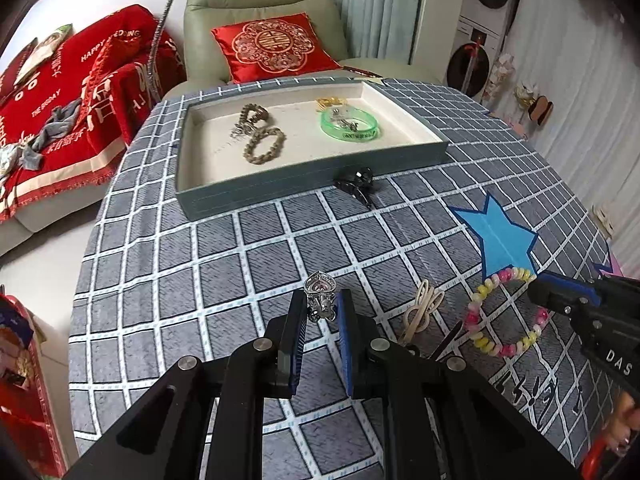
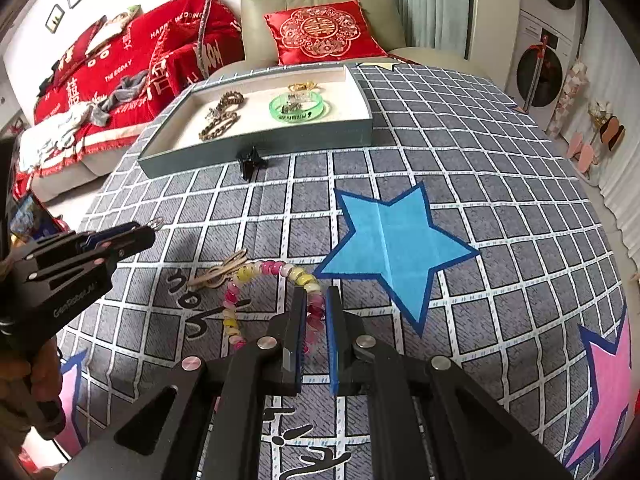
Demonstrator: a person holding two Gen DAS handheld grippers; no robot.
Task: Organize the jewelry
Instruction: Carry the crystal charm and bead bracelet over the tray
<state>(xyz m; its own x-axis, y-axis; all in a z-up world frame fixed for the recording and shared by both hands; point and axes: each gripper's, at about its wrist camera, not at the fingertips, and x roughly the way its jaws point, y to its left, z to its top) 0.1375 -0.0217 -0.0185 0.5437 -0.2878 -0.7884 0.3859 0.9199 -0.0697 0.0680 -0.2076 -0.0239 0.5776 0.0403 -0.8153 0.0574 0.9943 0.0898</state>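
Note:
My left gripper (image 1: 321,306) is shut on a silver heart-shaped pendant (image 1: 319,295), held above the checked tablecloth. My right gripper (image 2: 316,304) is shut on a pink, yellow and white bead bracelet (image 2: 256,296), which lies on the cloth; it also shows in the left wrist view (image 1: 505,312). A beige cord loop (image 1: 422,312) lies beside the bracelet. The grey jewelry tray (image 1: 316,184) at the far side holds two bronze chain bracelets (image 1: 264,144), a green bangle (image 1: 350,125) and a gold piece (image 1: 330,103).
A black hair clip (image 1: 358,184) lies against the tray's front wall. A blue paper star (image 2: 394,246) lies on the cloth; a pink star (image 2: 608,396) at the right. A green armchair with a red cushion (image 1: 274,46) stands behind the table.

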